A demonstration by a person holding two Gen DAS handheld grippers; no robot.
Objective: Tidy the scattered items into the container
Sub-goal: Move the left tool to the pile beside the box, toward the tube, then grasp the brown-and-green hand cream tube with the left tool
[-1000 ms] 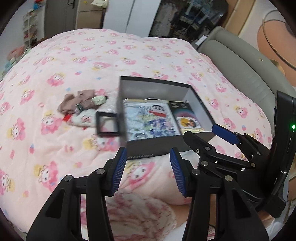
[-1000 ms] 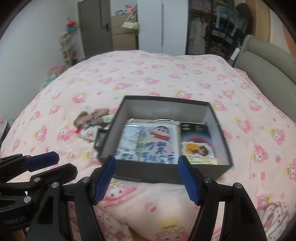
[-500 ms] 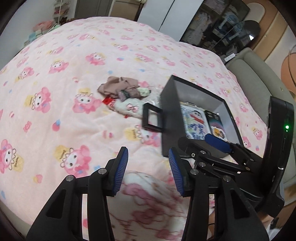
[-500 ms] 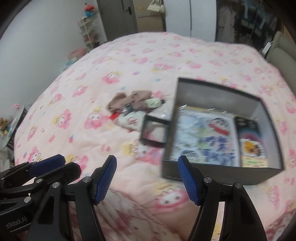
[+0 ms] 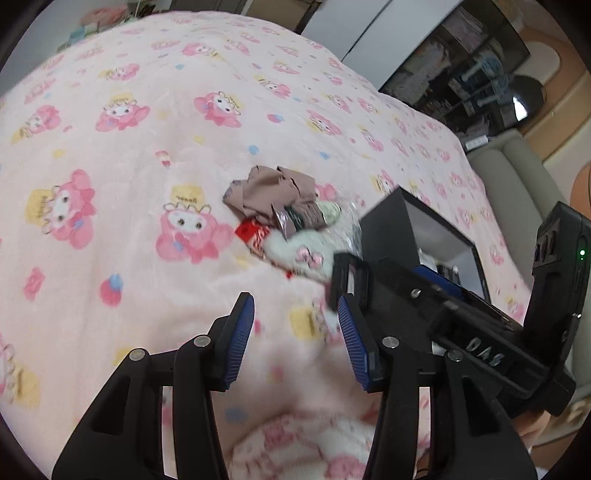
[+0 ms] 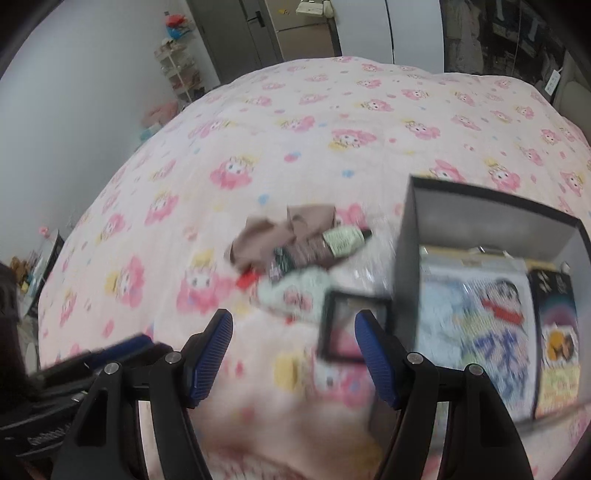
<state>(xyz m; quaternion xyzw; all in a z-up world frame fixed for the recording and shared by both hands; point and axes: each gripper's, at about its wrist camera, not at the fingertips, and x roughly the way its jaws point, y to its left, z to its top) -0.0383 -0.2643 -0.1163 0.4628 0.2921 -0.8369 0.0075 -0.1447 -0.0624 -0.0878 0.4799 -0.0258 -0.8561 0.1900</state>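
Note:
A small heap lies on the pink bedspread: a brown cloth (image 5: 271,190) (image 6: 284,230), a pale green tube (image 6: 341,238), a red packet (image 5: 249,230) and a white plush piece (image 5: 301,253) (image 6: 295,291). A black square frame (image 6: 351,326) lies next to the black box (image 6: 491,258) (image 5: 388,229), which holds a cartoon book (image 6: 476,325) and a card pack (image 6: 557,332). My left gripper (image 5: 295,339) is open and empty, short of the heap. My right gripper (image 6: 293,354) is open and empty, near the frame.
The pink cartoon bedspread (image 5: 129,155) covers the whole bed. A grey headboard (image 5: 517,192) stands at the right. Wardrobes and shelves (image 6: 258,29) line the far wall. The right gripper's body (image 5: 480,332) crosses the left wrist view and hides part of the box.
Both grippers have swung left from the box toward the heap and moved closer to it. The box now sits at the right in both views. Both stay open and empty.

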